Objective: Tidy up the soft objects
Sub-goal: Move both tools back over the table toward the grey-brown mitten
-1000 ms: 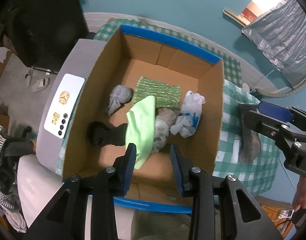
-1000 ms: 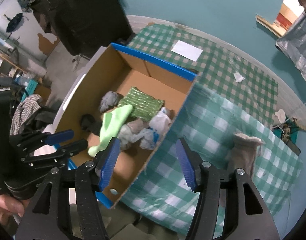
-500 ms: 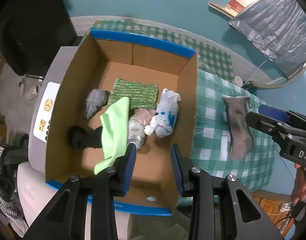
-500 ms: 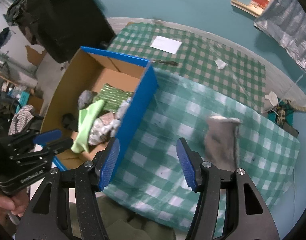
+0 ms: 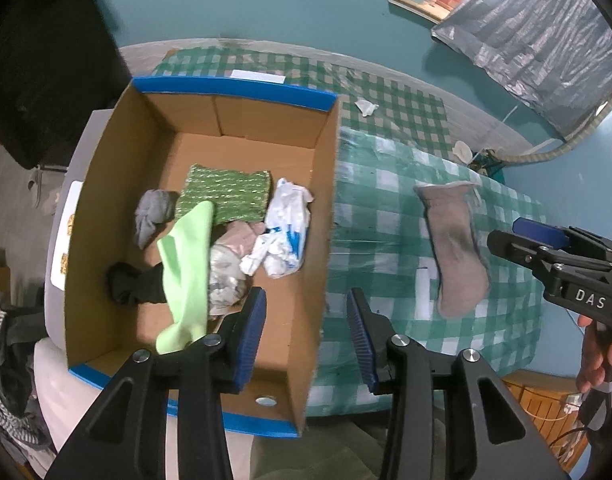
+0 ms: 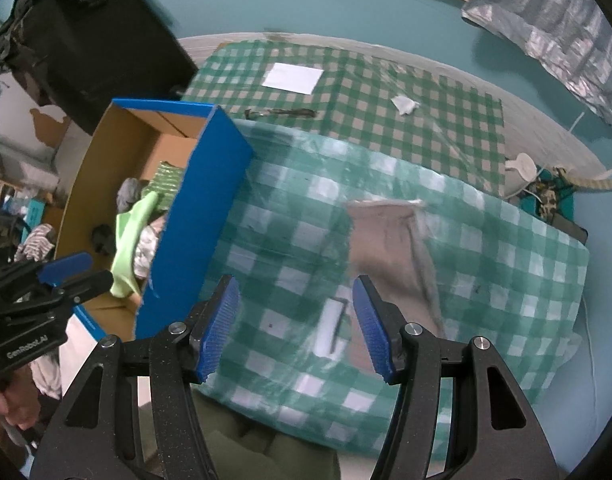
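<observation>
With both grippers' jaws open and empty, the flat grey fabric sock (image 6: 390,256) is best pinched mid-length by the right gripper (image 6: 294,330), then carried to the blue-rimmed cardboard box (image 5: 234,90).

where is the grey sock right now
The grey sock lies flat on the green checked tablecloth, outside and to the right of the cardboard box; in the right wrist view it sits just ahead of the open right gripper.
</observation>
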The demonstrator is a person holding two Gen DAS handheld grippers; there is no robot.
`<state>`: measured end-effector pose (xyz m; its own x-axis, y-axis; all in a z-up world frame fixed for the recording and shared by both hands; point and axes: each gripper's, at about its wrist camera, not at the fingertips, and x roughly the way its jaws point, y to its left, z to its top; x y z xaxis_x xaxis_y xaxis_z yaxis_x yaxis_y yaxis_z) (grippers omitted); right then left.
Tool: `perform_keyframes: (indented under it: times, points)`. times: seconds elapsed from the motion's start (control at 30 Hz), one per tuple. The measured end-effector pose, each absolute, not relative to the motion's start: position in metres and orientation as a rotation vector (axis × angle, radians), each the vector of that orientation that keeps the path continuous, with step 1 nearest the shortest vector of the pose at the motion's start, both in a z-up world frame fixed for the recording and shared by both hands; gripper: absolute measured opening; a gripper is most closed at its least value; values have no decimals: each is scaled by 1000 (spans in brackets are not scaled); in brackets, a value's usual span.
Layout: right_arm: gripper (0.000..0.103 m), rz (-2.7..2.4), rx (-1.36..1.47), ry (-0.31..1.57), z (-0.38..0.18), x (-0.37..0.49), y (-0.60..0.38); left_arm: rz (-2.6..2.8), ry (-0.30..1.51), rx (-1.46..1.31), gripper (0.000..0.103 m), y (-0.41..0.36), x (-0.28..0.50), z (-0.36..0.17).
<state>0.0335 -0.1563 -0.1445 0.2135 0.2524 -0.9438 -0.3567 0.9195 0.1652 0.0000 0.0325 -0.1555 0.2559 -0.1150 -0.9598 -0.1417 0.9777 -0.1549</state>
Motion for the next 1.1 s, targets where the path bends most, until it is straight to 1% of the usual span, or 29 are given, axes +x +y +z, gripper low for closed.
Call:
perform_keyframes:
  times: [0.13,0.2,0.23,0.63,0.87,0.93,1.1]
  points:
    - [59,403,-92,1300,-151,34,-169,2,1320,-217,44,20,3,-156]
    - [59,393,-91,1310,-156,34,-176,-4,1325,-212,46,14,5,-156]
    - [59,388,-91,1316,-159,35,-179,-6,1326,-209,49,11,5,-156]
    - [59,349,-112,1381,-193,36,-195,-36,1343,-103,50,-36,16,-167]
    - [59,324,-151,1401,-215,39,-200,-26,1385,-54,51,-53,26,-189]
    - [59,316,-163,1407,-222,40,-199,-30,1399,-40,54,-58,28,-196]
    - [59,303,-192,1439,-244,46,-197,-26,1412,6,54,-69,33,-213]
